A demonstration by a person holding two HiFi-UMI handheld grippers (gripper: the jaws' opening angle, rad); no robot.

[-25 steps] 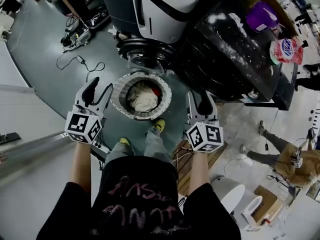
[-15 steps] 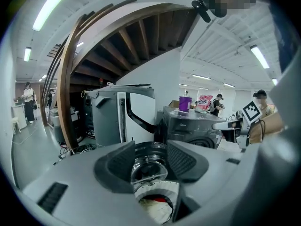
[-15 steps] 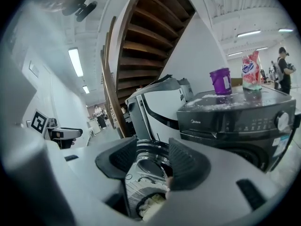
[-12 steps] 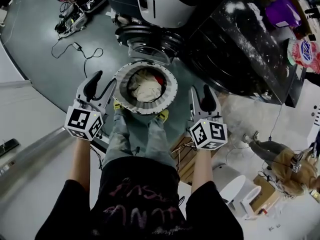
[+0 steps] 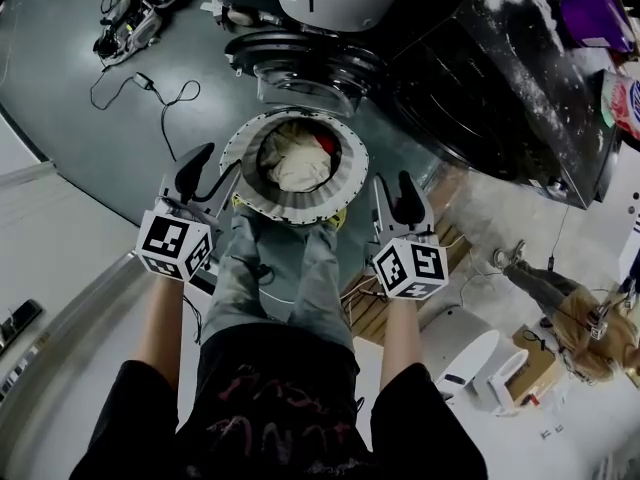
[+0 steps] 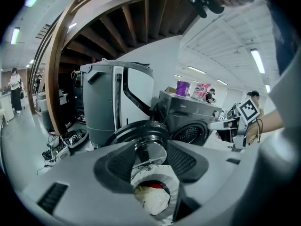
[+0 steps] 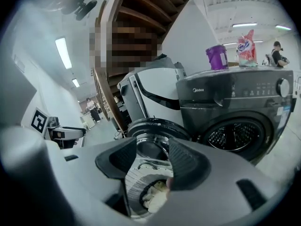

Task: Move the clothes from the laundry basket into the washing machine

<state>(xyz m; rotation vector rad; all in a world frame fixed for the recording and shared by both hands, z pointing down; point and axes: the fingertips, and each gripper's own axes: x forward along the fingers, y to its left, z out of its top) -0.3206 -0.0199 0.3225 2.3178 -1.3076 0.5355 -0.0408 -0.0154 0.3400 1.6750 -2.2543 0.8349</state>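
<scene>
Standing on a grey-green floor [image 5: 110, 148], the round laundry basket [image 5: 292, 201] sits just before the person's feet, with cream and red clothes [image 5: 300, 166] heaped inside it. Behind the basket is the dark front-loading washing machine [image 7: 235, 102]. Its round glass door [image 5: 305, 68] is swung open and lies between the basket and the drum. A purple tub [image 7: 216, 57] and a pink bag [image 7: 245, 42] stand on the machine's top, and a tall white-and-grey appliance [image 7: 150, 93] is just beside it. To the right the floor gives way to a paler, speckled patch [image 5: 480, 230], where a person in tan [image 5: 590, 320] crouches. Loose cables [image 5: 150, 86] trail over the floor at upper left. The left claw [image 5: 220, 160] is at the basket's left rim and the right claw [image 5: 391, 178] at its right rim. Whether either touches the rim cannot be told. In the left gripper view the left claw [image 6: 149, 161] has its jaws well apart with nothing gripped, the basket showing through the gap. In the right gripper view the right claw [image 7: 151, 161] is likewise spread wide and empty.
</scene>
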